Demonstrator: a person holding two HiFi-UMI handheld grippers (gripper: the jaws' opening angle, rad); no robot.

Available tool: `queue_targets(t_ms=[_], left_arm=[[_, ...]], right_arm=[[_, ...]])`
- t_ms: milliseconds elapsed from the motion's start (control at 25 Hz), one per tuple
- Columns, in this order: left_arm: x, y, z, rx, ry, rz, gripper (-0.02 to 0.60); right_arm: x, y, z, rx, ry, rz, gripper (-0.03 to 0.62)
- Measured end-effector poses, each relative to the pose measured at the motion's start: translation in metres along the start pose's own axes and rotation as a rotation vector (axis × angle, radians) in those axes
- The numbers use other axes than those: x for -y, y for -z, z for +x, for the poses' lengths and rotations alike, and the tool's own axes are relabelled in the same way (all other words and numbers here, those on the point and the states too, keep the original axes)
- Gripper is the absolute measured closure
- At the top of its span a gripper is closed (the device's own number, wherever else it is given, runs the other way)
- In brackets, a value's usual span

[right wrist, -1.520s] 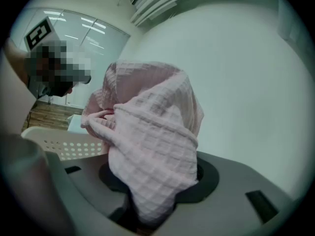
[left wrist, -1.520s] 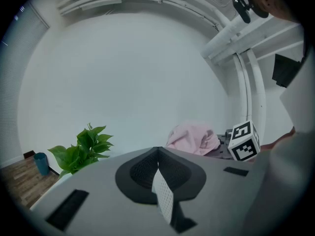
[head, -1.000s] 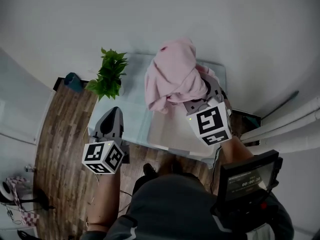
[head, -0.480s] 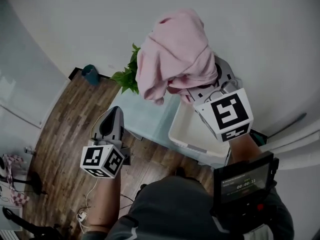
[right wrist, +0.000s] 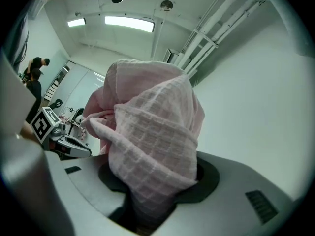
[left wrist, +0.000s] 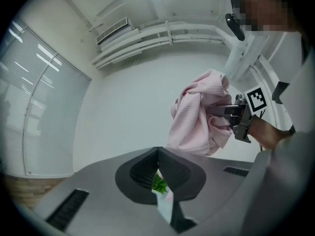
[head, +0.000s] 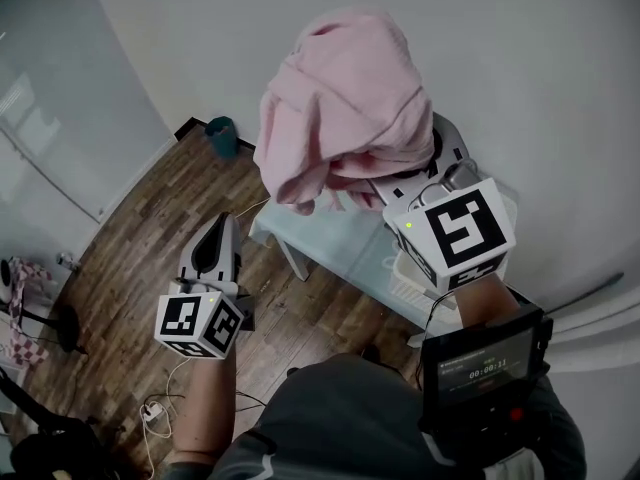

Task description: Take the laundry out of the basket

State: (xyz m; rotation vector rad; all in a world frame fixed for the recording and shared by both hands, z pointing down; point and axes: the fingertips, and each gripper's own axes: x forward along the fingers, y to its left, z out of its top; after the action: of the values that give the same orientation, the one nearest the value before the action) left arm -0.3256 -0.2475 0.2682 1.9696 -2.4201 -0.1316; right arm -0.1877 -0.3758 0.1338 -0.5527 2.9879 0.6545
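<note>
My right gripper (head: 395, 173) is clamped on the pink towel (head: 340, 98), upper centre: soft, light, floppy waffle cloth, best pinched at a bunched fold. Left gripper (head: 222, 228) closed, empty.

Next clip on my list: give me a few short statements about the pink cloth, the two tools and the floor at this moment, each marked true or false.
1. The right tool is clamped on the pink cloth. True.
2. The left tool grips a corner of the same cloth. False: its jaws are together with nothing between them, and it is well apart from the cloth.
3. The cloth lies inside the basket. False: it hangs in the air from the right tool, clear of the basket.
4. The floor is made of wood planks. True.
</note>
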Motion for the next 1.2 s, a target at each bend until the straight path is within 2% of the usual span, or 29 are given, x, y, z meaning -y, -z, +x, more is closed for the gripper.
queue_targets(t_ms=[120, 400, 680, 960, 1200], left_arm=[[-0.031, -0.007, -0.026, 0.007, -0.063, 0.006, 0.574], [-0.09, 0.013, -0.084, -0.01, -0.232, 0.016, 0.572], [-0.132, 0.021, -0.143, -0.008, -0.382, 0.005, 0.574], [-0.16, 0.027, -0.182, -0.01, -0.474, -0.029, 0.574], [-0.162, 0.043, -0.182, -0.026, -0.488, -0.048, 0.573]], right_arm=[[-0.037, -0.015, 0.024, 0.037, -0.07, 0.028, 0.373], [-0.128, -0.007, 0.068, 0.095, -0.246, 0.101, 0.372], [-0.203, 0.005, 0.091, 0.106, -0.374, 0.209, 0.372], [-0.258, 0.011, 0.106, 0.094, -0.472, 0.314, 0.373], [-0.281, 0.034, 0.102, 0.071, -0.514, 0.341, 0.373]])
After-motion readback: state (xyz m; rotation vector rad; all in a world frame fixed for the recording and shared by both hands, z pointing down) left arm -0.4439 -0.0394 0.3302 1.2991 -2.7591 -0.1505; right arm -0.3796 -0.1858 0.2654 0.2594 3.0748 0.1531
